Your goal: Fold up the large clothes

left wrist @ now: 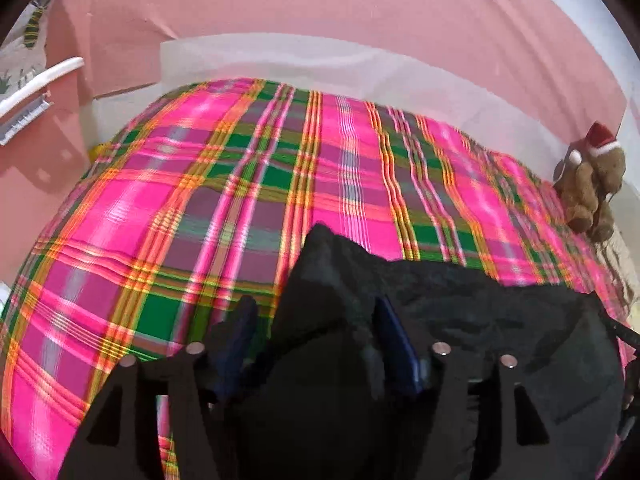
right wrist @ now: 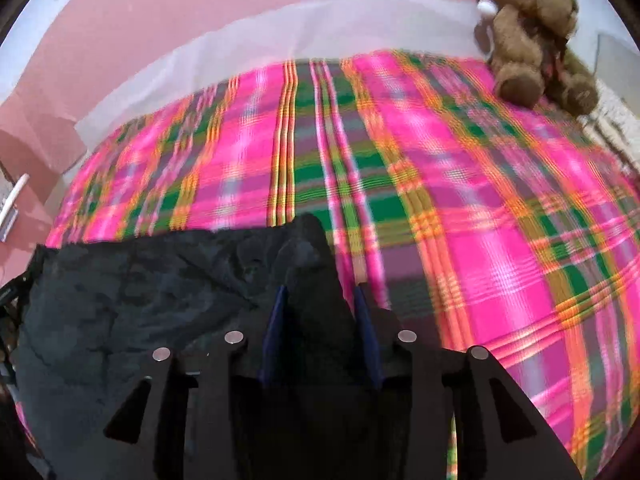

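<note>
garment [left wrist: 460, 320] on bedspread [left wrist: 200, 184], stuffed bear [left wrist: 590, 184] at far right

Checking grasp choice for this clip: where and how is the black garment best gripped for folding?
Probably at its two far corners. The black garment lies flat on the plaid bedspread, and each corner rises as a peak between the left gripper and right gripper. Come from the near side, one gripper per corner.

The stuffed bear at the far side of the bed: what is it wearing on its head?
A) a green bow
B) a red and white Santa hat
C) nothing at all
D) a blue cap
B. The brown teddy bear sitting at the far edge of the plaid bedspread has a red hat with white trim and a white pompom, seen in both wrist views.
</note>
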